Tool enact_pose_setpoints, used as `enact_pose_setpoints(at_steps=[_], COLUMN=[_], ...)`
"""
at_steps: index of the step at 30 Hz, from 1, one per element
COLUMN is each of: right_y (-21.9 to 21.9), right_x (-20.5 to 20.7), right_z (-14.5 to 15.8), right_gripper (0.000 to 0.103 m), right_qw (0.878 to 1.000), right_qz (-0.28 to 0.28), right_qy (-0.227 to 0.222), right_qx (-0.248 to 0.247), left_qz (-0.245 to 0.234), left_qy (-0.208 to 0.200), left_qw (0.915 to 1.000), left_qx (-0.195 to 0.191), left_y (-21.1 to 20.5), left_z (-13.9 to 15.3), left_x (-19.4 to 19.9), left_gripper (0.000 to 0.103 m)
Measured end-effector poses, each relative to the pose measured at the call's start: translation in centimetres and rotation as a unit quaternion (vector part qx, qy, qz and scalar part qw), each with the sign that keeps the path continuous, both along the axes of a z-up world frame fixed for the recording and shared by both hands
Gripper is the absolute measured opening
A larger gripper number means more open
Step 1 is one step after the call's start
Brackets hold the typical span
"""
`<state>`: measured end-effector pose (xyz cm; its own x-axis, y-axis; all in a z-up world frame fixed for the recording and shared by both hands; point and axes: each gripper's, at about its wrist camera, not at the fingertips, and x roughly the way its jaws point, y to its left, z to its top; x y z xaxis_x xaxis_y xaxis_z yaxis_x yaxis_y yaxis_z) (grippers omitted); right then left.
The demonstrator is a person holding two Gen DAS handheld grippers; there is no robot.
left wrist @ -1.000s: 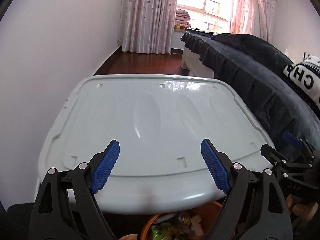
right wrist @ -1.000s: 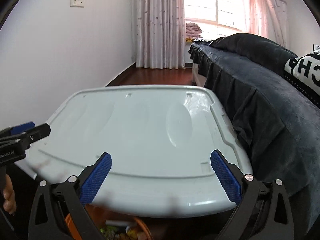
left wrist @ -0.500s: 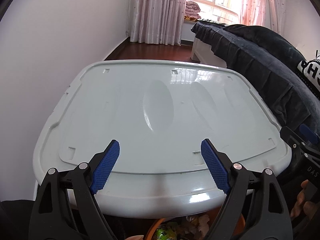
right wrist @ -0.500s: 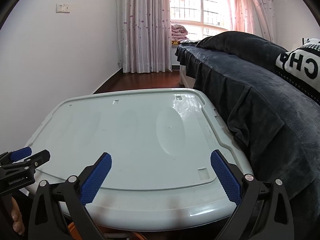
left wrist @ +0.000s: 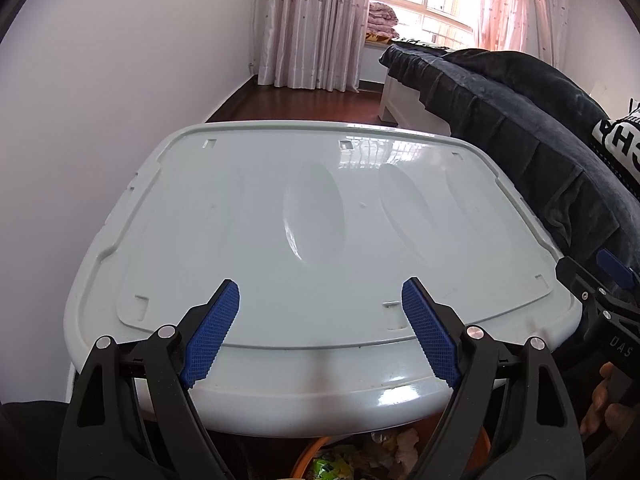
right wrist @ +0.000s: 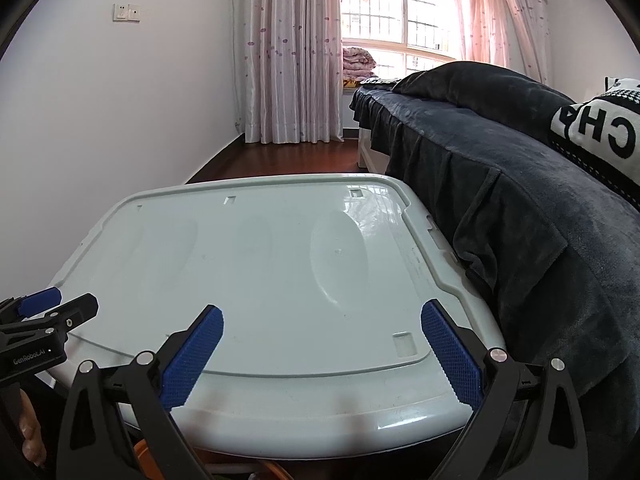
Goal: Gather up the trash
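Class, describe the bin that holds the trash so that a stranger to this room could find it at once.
Start at the dark-covered bed. Beside it stands a big pale grey lid. Below the lid's near edge peeks an orange bin with wrappers inside, the only orange thing there.

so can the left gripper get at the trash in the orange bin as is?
Probably not. The left gripper is open but points over the grey lid; the orange bin with trash sits below the lid's near edge.

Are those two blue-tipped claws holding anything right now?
No. The left gripper and the right gripper are both open and empty above the pale lid.
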<state>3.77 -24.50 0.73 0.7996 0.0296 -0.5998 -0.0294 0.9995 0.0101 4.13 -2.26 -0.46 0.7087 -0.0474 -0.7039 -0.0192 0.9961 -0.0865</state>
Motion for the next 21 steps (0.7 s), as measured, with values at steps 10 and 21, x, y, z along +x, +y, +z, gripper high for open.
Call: enact_pose_setpoints(at_steps=[10,21], right_y=[-0.06,-0.1], right_x=[0.03,0.08], right_z=[-0.11,-0.17], right_gripper=[0.098,0.098], right_qw=[1.0,1.0], right_qz=[0.003,0.003], right_qy=[0.003,0.003], right_qx=[-0.001,-0.002], left_qz=[0.001,0.0], left_qy=[0.004,-0.01], left_qw=[1.0,0.9998], left_qx=[-0.004,-0.02], left_y=[-0.03,0.19], left_z=[-0.08,0.06], left_x=[0.0,-0.37], left_gripper=[0.081,0.081])
